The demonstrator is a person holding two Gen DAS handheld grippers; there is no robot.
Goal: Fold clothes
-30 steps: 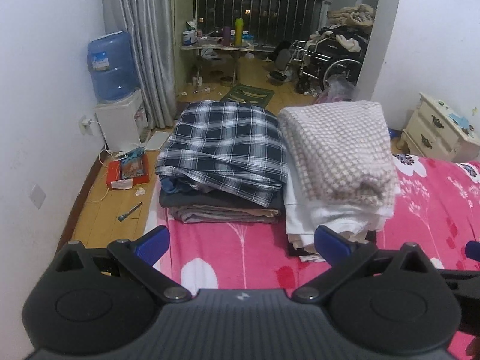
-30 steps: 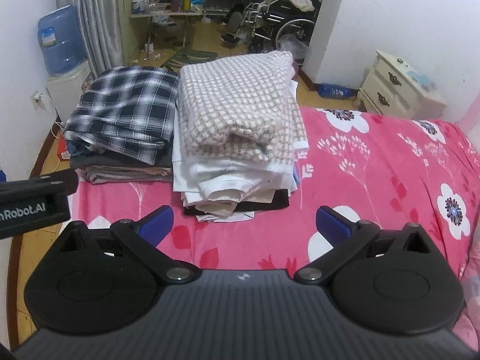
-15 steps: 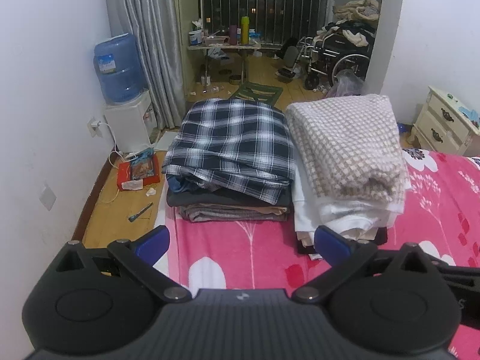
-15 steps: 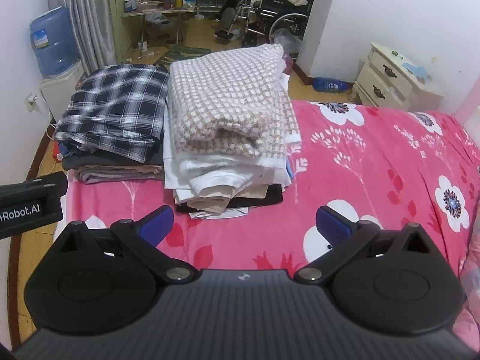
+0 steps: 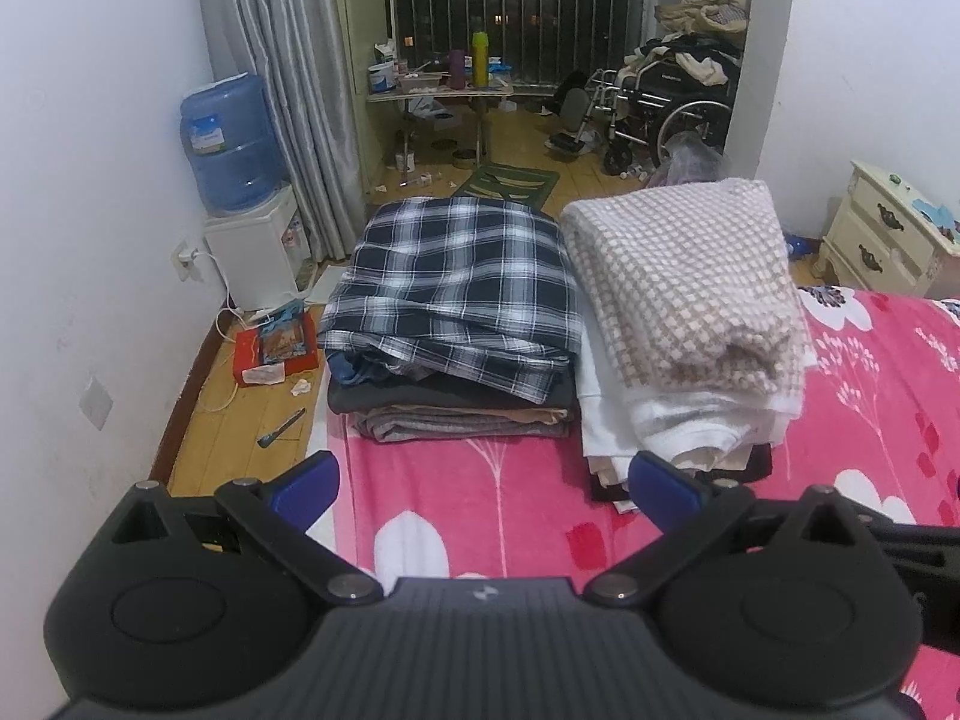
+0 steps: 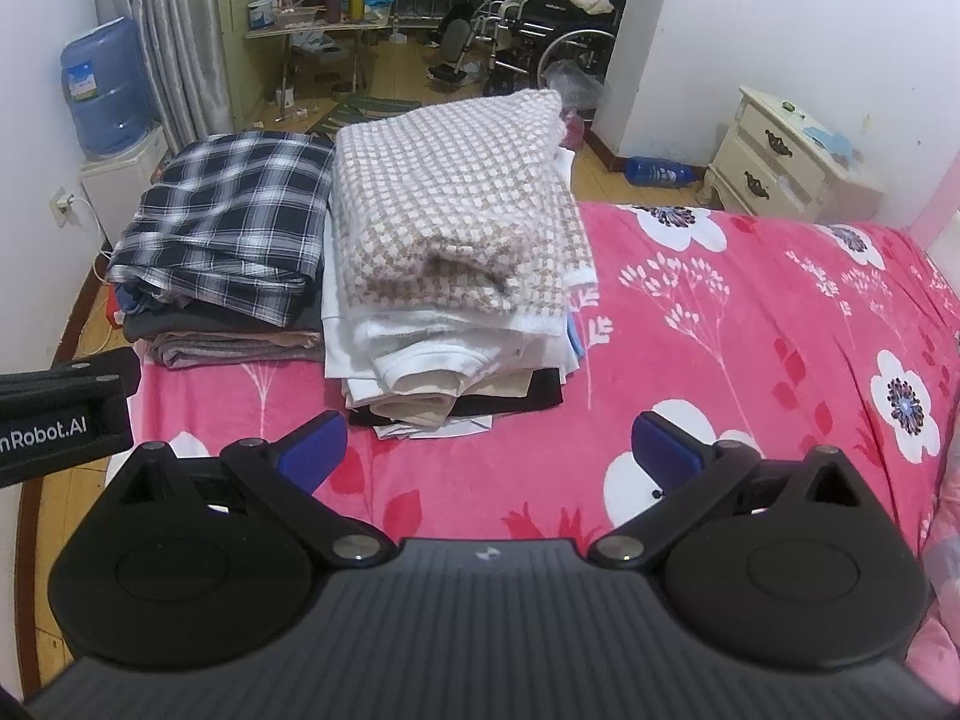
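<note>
Two piles of folded clothes stand side by side at the foot of a pink flowered bed [image 5: 492,498] [image 6: 750,360]. A dark plaid shirt [image 5: 456,276] [image 6: 234,210] tops the left pile. A beige-and-white checked knit [image 5: 684,276] [image 6: 456,204] tops the taller right pile. My left gripper [image 5: 483,489] hovers open above the bedspread in front of both piles, nothing between its blue pads. My right gripper [image 6: 489,450] is also open and empty, just short of the right pile's front edge. The left gripper's body [image 6: 60,414] shows at the left border of the right wrist view.
A water dispenser [image 5: 234,180] stands against the left wall by grey curtains. A cream nightstand [image 5: 894,234] [image 6: 786,162] sits right of the bed. Farther back are a cluttered table [image 5: 438,84] and a wheelchair [image 5: 672,108]. Small litter lies on the wooden floor [image 5: 240,402].
Both grippers have drawn back from the piles and risen a little, so the piles look farther off. Both stay open and empty. The clothes have not moved.
</note>
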